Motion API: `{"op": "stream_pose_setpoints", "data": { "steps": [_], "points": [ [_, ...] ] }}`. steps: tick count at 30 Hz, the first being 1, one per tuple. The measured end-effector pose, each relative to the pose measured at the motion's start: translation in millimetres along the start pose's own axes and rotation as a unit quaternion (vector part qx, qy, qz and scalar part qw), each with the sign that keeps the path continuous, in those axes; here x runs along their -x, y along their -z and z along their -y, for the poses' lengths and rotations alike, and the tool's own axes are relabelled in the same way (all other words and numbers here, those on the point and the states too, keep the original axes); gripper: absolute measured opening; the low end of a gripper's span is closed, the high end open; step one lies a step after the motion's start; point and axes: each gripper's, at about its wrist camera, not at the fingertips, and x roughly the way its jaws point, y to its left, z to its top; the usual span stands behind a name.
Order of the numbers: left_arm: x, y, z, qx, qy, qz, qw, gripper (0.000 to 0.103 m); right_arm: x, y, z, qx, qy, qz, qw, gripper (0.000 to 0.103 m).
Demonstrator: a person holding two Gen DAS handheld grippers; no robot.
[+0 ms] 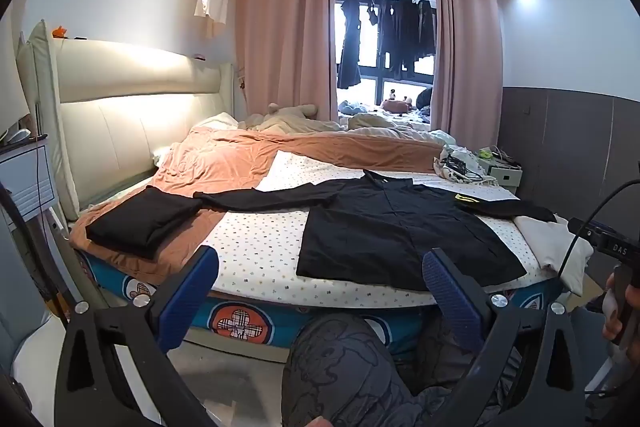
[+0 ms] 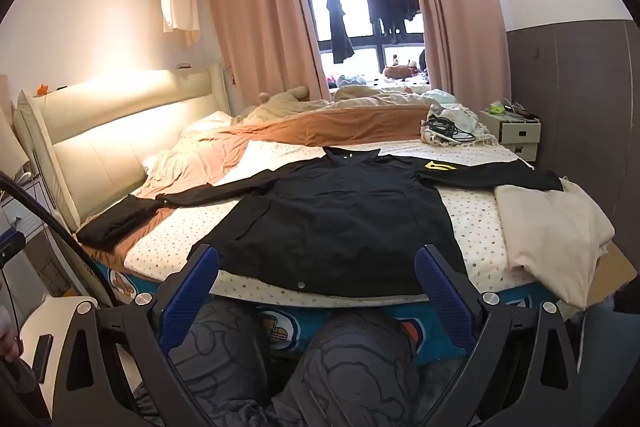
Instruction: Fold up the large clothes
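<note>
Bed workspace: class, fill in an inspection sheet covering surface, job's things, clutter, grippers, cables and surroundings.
Surface: bed with a dotted sheet; orange blanket bunched behind.
Job's things: black jacket spread flat, sleeves out; folded black garment at its left.
Clutter: cream cloth at the right edge; rumpled bedding by the window.
Grippers: left gripper and right gripper open, holding nothing, short of the jacket's hem.
Cables: black cords tangled at the far right corner.
Surroundings: pink curtains; dark clothes hanging at the window; bedside cabinet.
</note>
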Motion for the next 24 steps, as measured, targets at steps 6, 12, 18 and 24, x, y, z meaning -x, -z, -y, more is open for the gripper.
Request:
{"op": "stream_pose_setpoints", "data": {
  "steps": [6,12,18,24],
  "points": [
    [-0.1,1.5,1.1,0.002,0.003,-0.010,0.9999,0.103,-1.5,-1.2,-4.9,0.007,-0.002,-0.005,1.000,0.098],
    [-1.2,6.4,-2.1,0.006,0.012,-0.013,0.9998,0.103,0.7,0.0,-3.3,0.010,0.003,0.000,1.000,0.098],
    [1.0,7.3,-2.4,0.010,0.017,-0.012,0.9997,0.103,-2.1,2.9,-2.2,0.014,0.008,0.002,1.000,0.098],
    [4.3,7.6,-2.3,0.017,0.027,-0.005,0.9995,0.103,0.8,1.1,-3.0,0.014,0.009,0.003,1.000,0.098]
  ]
}}
